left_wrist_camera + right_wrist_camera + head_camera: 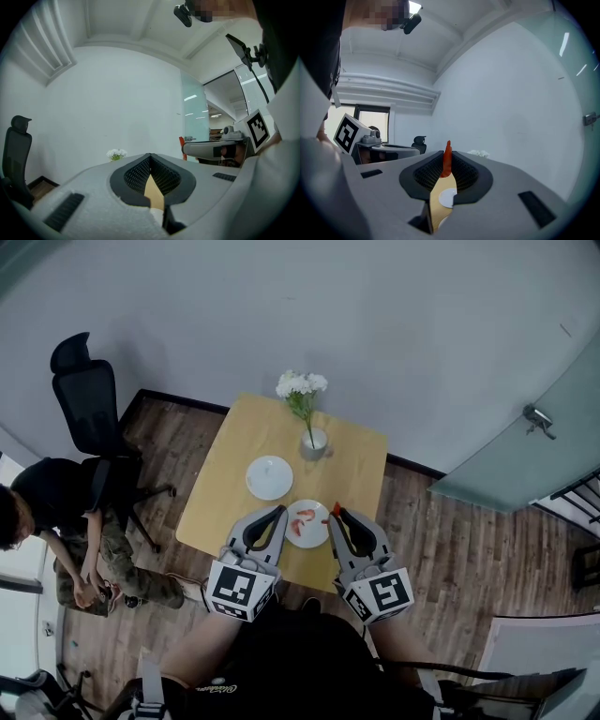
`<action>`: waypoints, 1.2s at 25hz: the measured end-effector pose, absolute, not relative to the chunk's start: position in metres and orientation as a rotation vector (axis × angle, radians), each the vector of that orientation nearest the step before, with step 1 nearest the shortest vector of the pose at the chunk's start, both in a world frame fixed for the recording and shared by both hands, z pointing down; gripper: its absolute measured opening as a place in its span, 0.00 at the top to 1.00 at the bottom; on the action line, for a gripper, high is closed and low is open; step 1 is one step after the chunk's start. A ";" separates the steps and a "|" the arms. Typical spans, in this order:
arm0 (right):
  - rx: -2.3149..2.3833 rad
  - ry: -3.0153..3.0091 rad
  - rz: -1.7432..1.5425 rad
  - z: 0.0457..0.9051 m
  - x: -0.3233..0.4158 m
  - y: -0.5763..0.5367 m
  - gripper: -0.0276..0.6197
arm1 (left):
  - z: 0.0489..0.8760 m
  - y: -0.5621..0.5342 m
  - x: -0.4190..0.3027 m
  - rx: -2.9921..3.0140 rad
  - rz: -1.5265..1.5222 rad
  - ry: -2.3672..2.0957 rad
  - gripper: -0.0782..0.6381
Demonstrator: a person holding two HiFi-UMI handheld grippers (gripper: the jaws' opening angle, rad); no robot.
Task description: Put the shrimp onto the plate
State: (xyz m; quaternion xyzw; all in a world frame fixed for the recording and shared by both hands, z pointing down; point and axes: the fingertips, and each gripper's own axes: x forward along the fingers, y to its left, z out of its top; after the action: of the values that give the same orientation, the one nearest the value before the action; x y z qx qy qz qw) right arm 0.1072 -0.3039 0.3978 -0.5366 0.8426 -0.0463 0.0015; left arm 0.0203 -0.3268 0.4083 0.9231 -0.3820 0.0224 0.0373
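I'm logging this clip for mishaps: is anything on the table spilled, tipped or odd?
Nothing stands out. The vase stands upright, the far plate is bare, the near plate holds shrimp, and the right gripper pinches one more.

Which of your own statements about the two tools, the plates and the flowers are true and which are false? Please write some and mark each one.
1. The right tool is shut on a shrimp. True.
2. The left tool also holds a shrimp. False: its jaws are together with nothing between them.
3. Both plates are bare. False: the near plate bears more shrimp; only the far plate is bare.
4. A vase of white flowers stands near the far edge of the table. True.
5. The black chair stands to the right of the table. False: it stands to the left.
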 end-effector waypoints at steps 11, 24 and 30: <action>-1.744 2.788 -0.303 0.468 0.108 -0.340 0.87 | 0.418 -0.346 0.012 2.796 0.088 -1.193 0.89; -1.810 3.087 -0.716 0.622 0.111 -0.371 0.87 | 0.431 -0.362 -0.002 2.745 0.100 -1.223 0.89; -1.828 3.202 -0.833 0.667 0.106 -0.369 0.87 | 0.436 -0.365 -0.007 2.725 0.107 -1.233 0.89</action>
State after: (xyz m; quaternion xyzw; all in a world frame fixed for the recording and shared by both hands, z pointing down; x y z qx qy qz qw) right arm 0.1059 -0.3690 0.6674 -0.4591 0.8043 -0.2093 -0.3138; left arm -0.0068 -0.3646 0.4358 0.9080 -0.4109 0.0355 0.0742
